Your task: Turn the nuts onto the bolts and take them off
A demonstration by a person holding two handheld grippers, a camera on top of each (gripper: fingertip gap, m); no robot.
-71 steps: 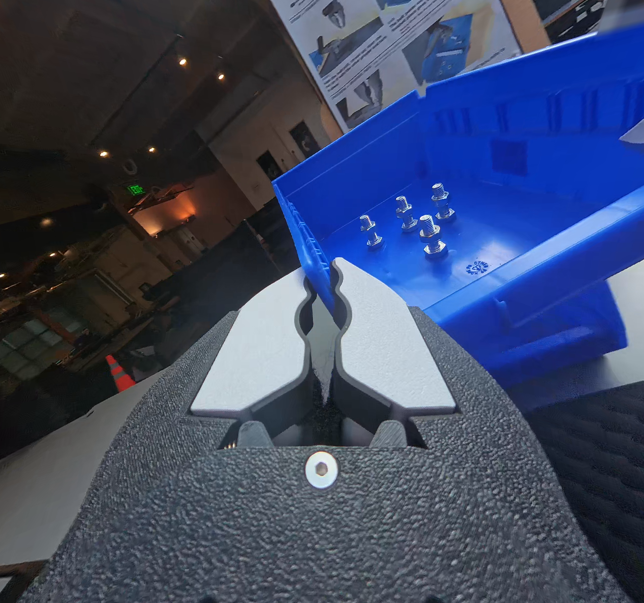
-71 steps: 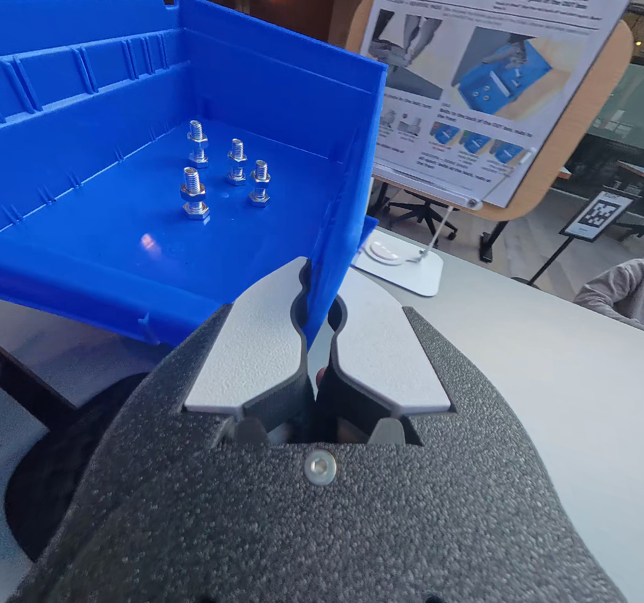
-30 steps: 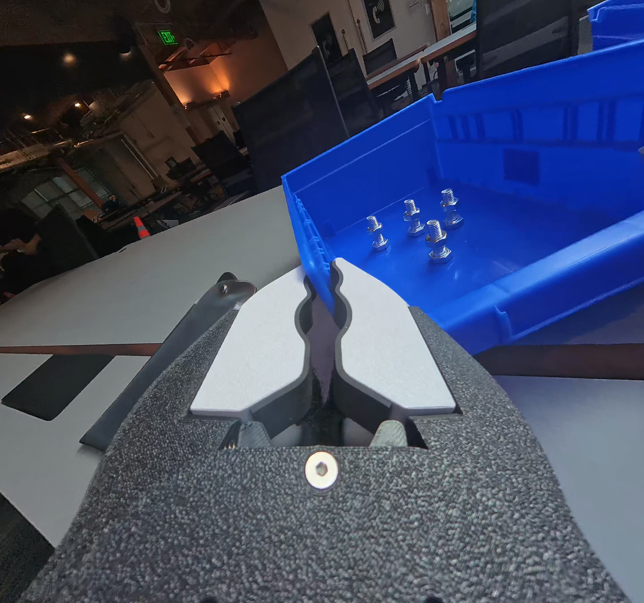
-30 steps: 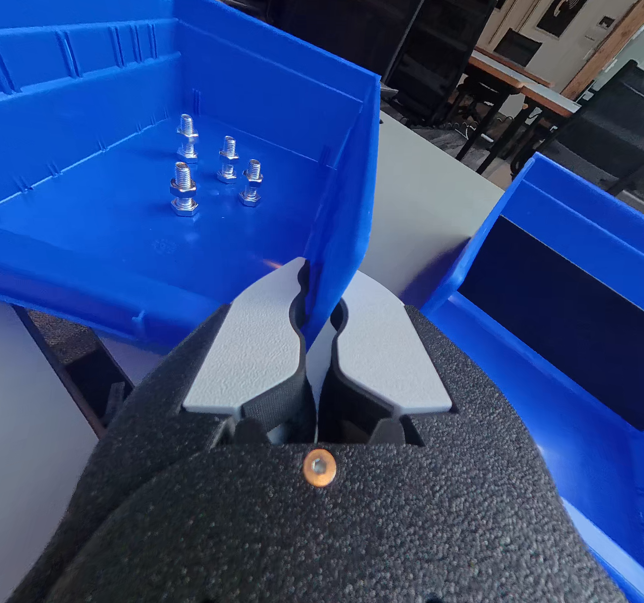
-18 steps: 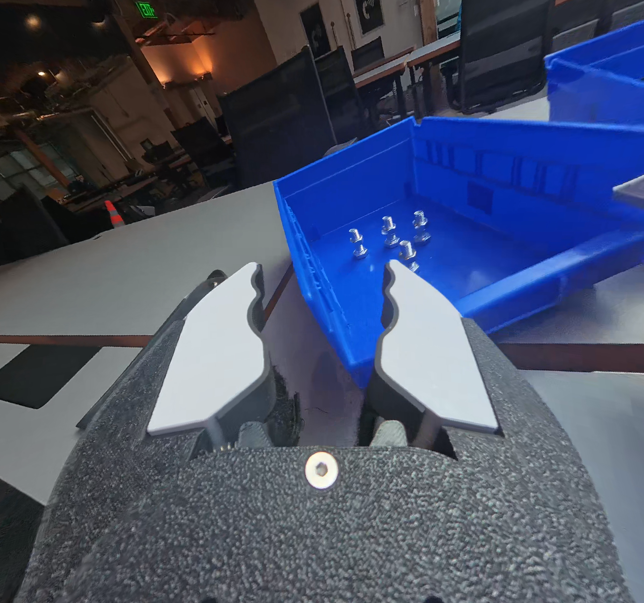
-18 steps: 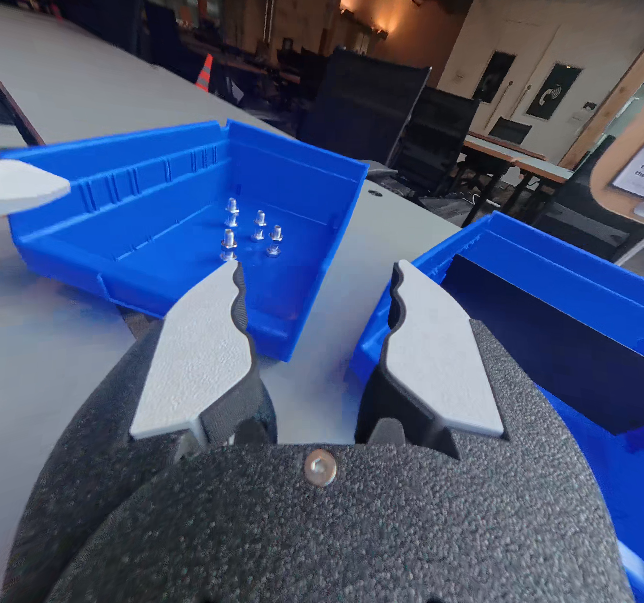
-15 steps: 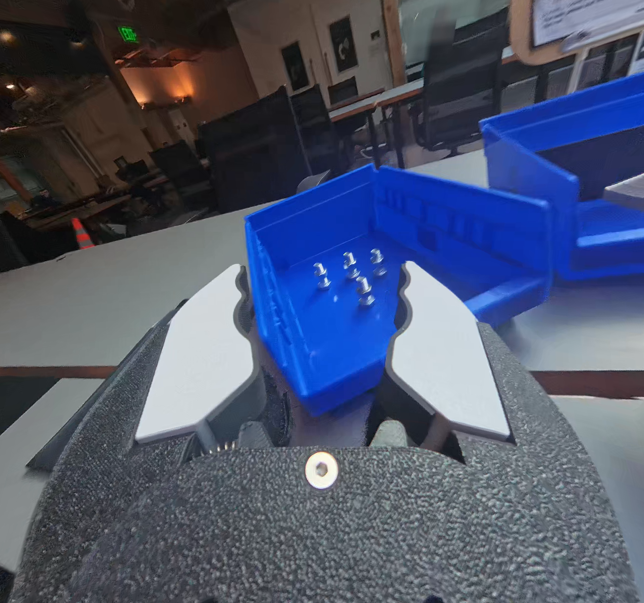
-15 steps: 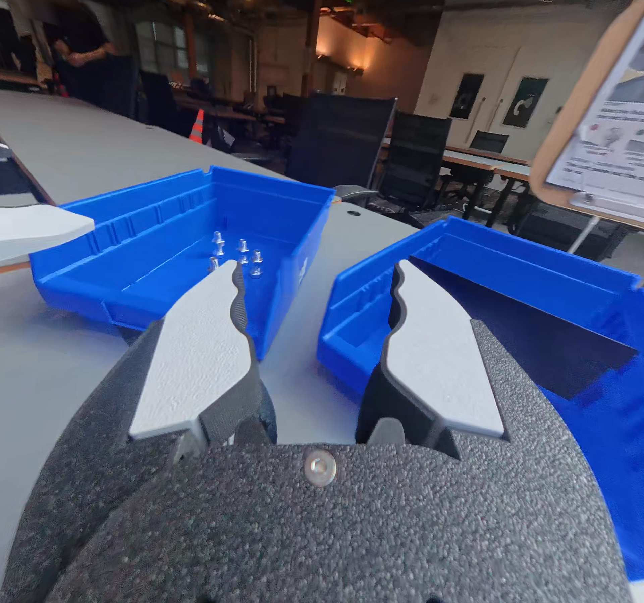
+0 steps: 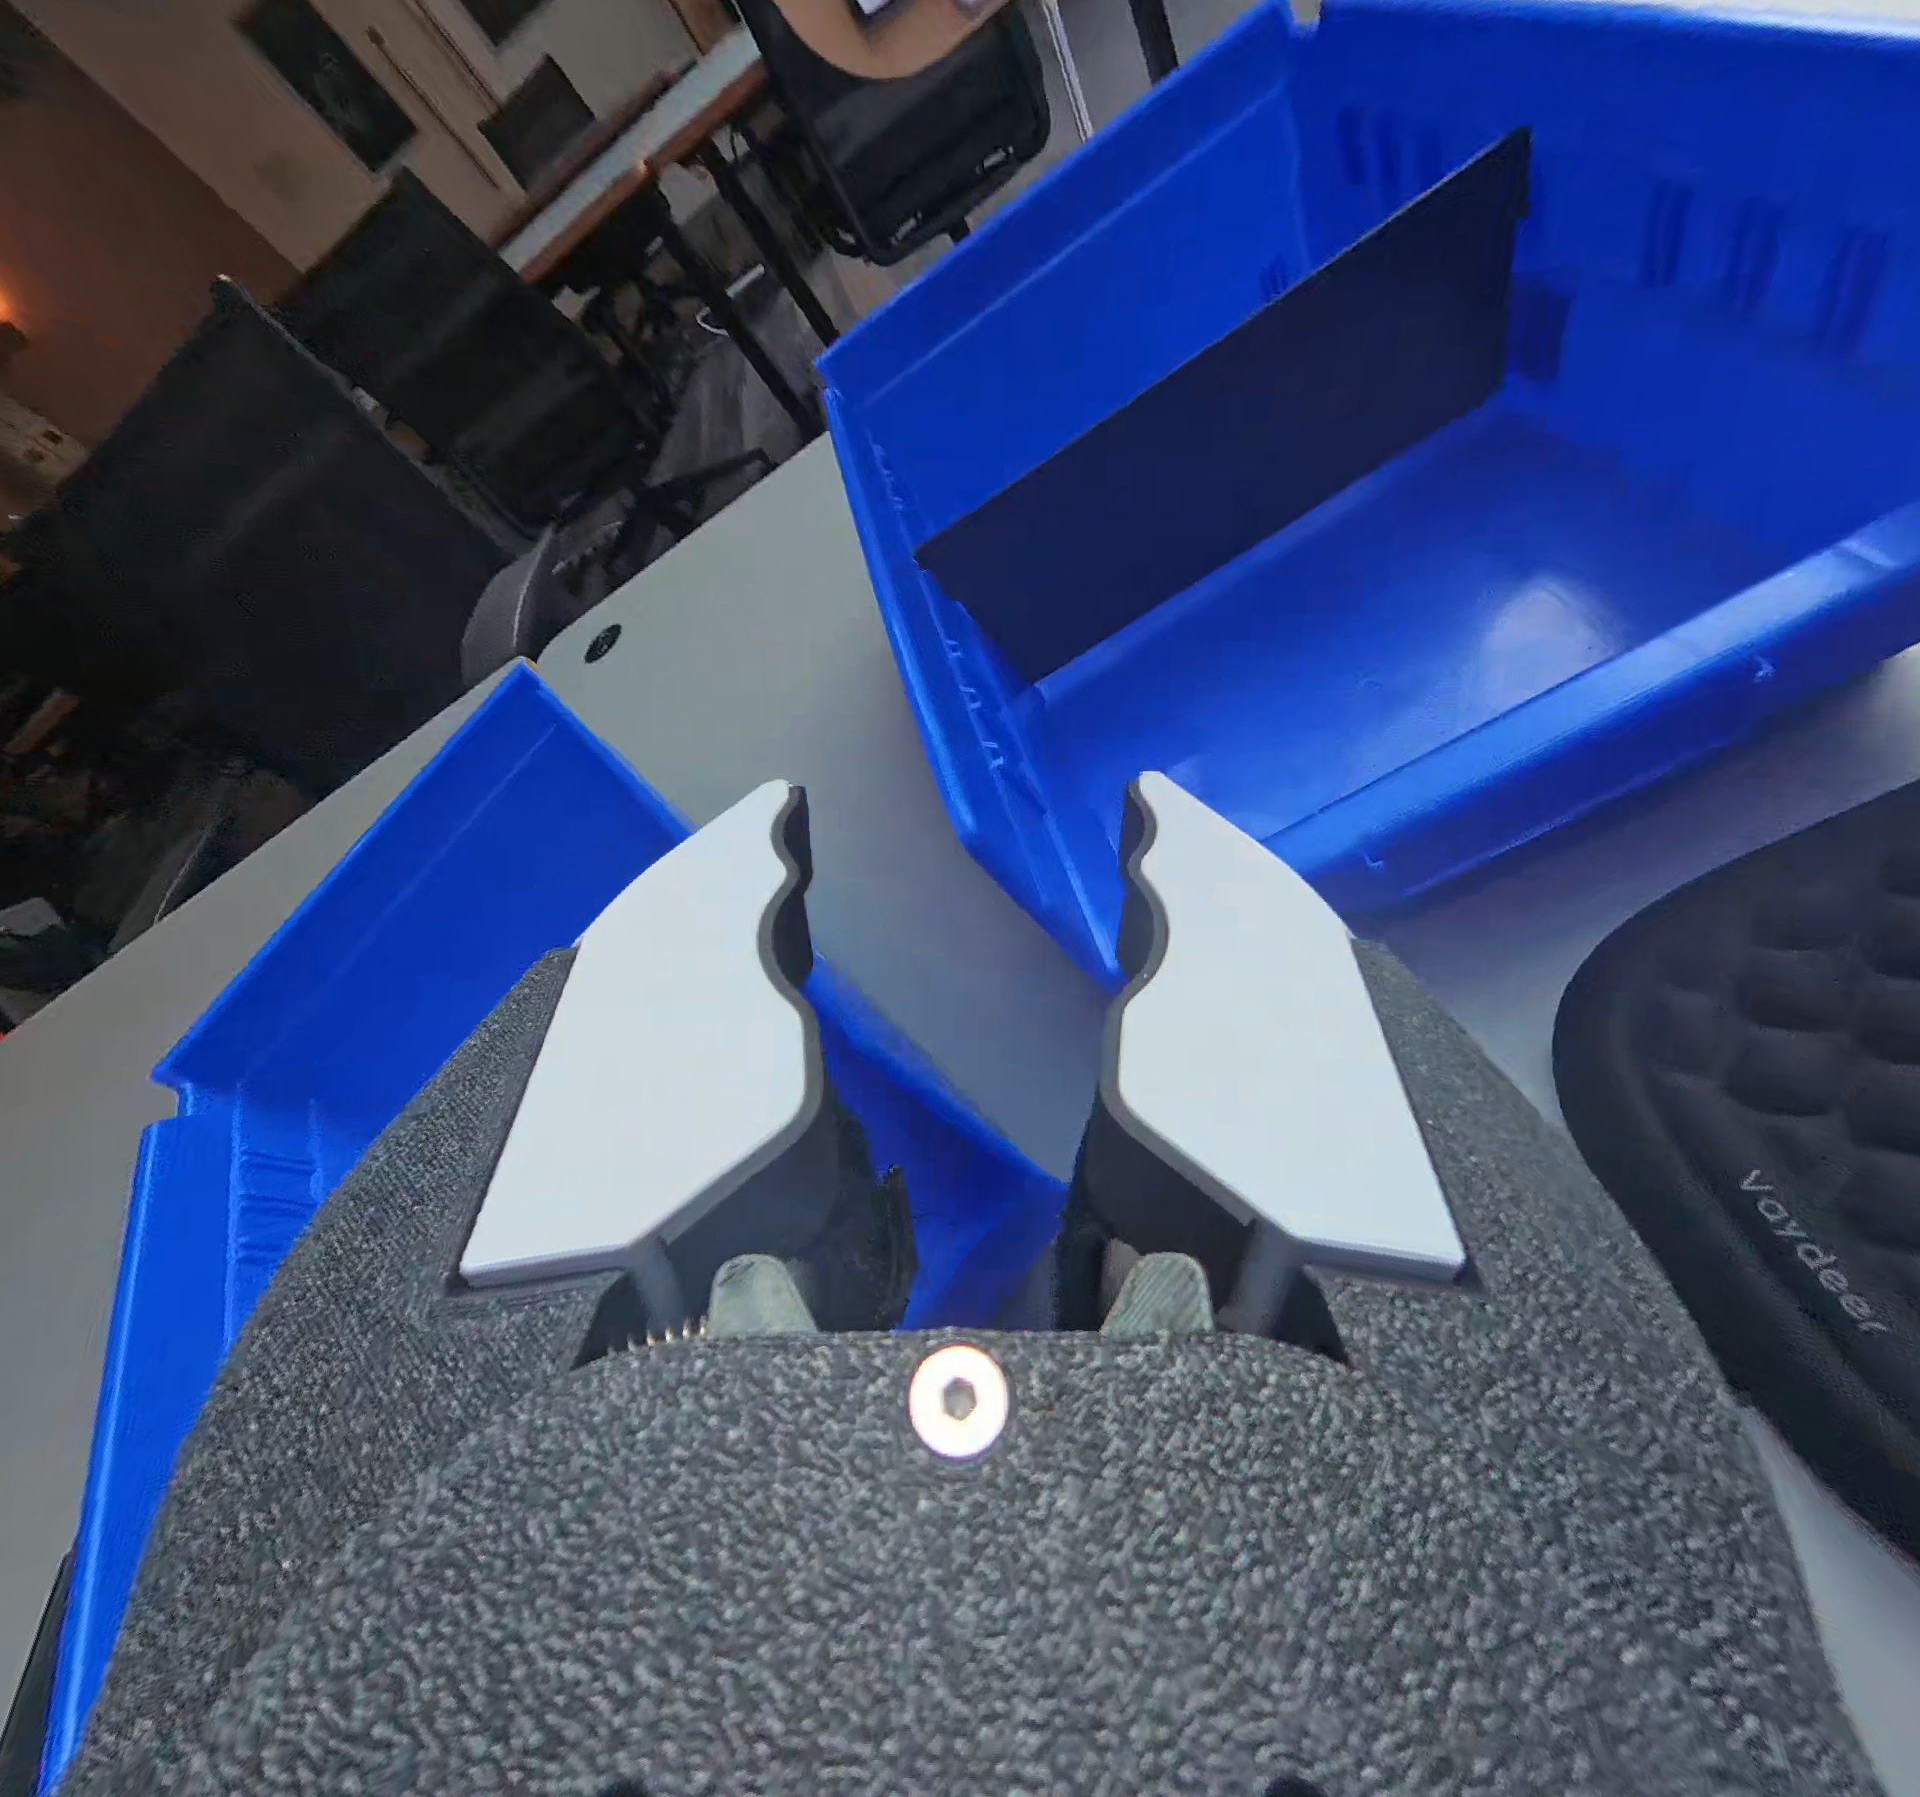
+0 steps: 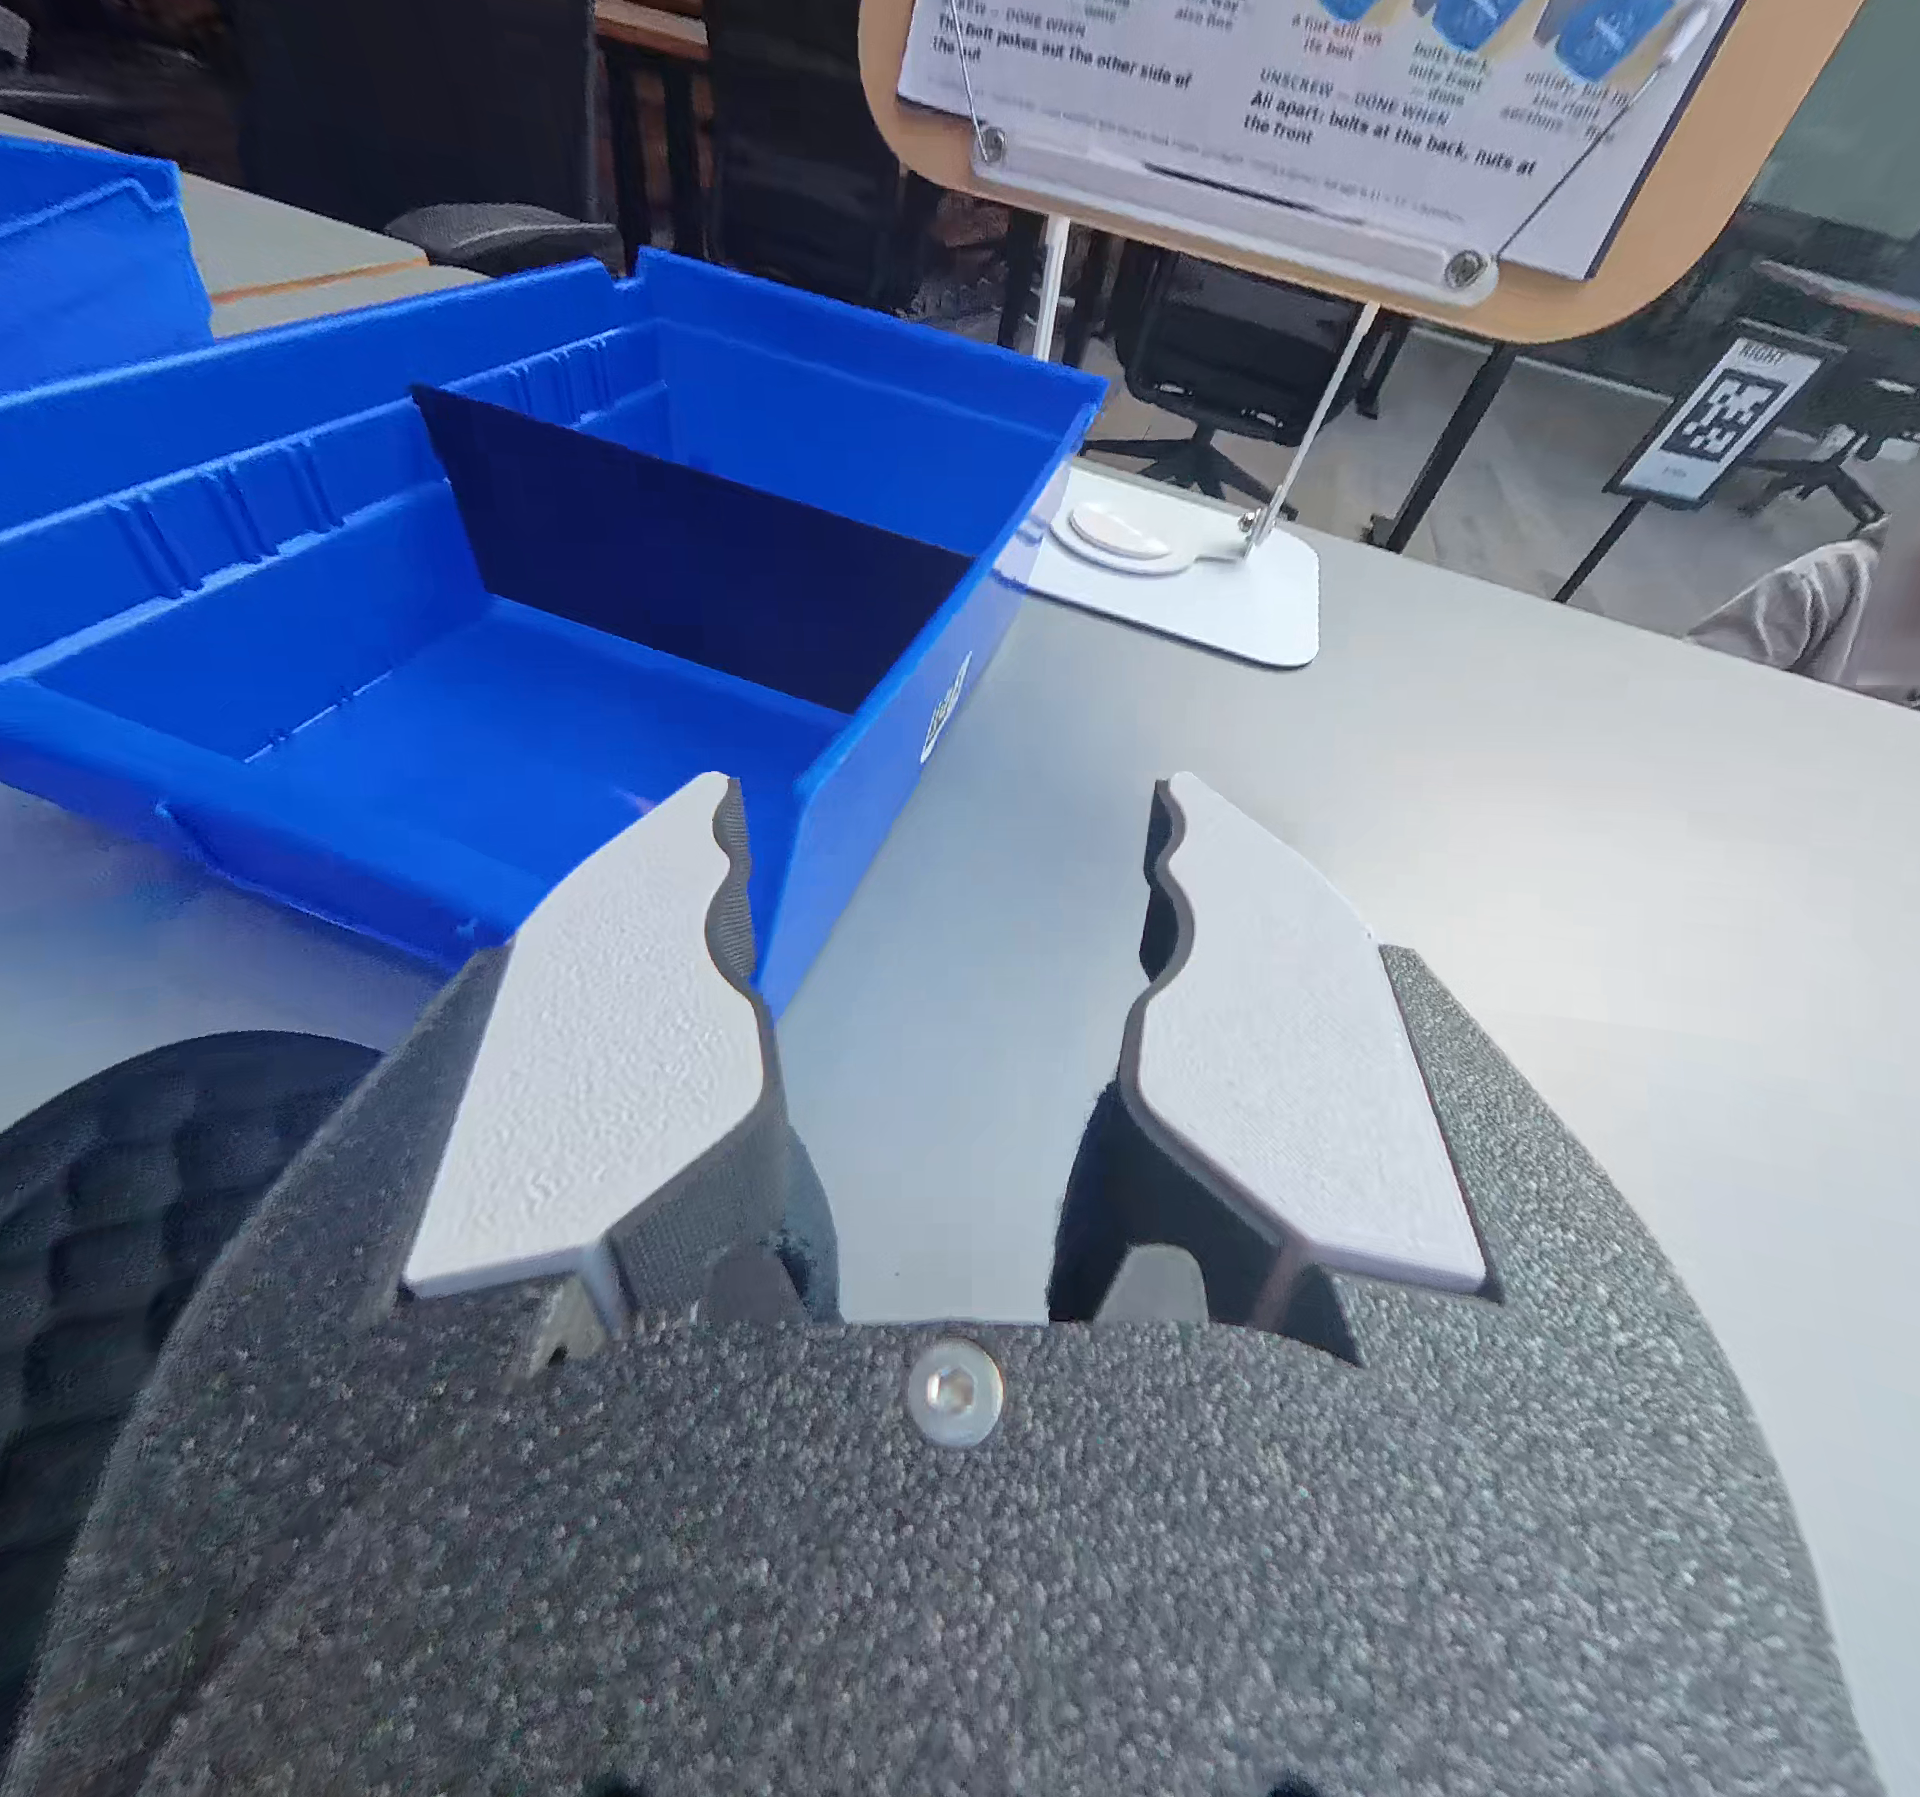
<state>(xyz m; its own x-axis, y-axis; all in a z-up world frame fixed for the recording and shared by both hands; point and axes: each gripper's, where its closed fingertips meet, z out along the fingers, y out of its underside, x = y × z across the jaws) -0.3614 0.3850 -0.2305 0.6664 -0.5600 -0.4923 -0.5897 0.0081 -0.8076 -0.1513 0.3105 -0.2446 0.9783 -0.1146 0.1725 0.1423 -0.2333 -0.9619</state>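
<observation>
Tongs on both sides are standing wide apart and holding nothing. The left tongs (image 9: 966,874) are hovering over the grey table (image 9: 727,667), in the gap between two bright blue plastic bins. The nearer blue bin (image 9: 436,916) is lying just under and to the left of the left tongs, with most of its inside hidden behind the black textured body of the tool. The farther divided blue bin (image 9: 1455,604) is sitting ahead and to the right, split by a dark upright divider panel (image 9: 1226,459) into a front and a back section; the front section is showing only bare blue floor. The nuts and bolts of the task are not showing in either view; whether they are lying in the hidden part of the nearer bin cannot be told. A black dimpled rubber pad (image 9: 1787,1124) is lying on the table at the right edge of the left wrist view.

The right tongs (image 10: 940,874) are hanging over bare table just beside the right-hand corner of the divided bin, with the left finger overlapping its front wall. Beyond the bin, a wooden board carrying a printed instruction sheet (image 10: 1351,33) is standing on a white flat-based stand (image 10: 1216,584). Dark office chairs (image 10: 1226,365) are standing behind it.
</observation>
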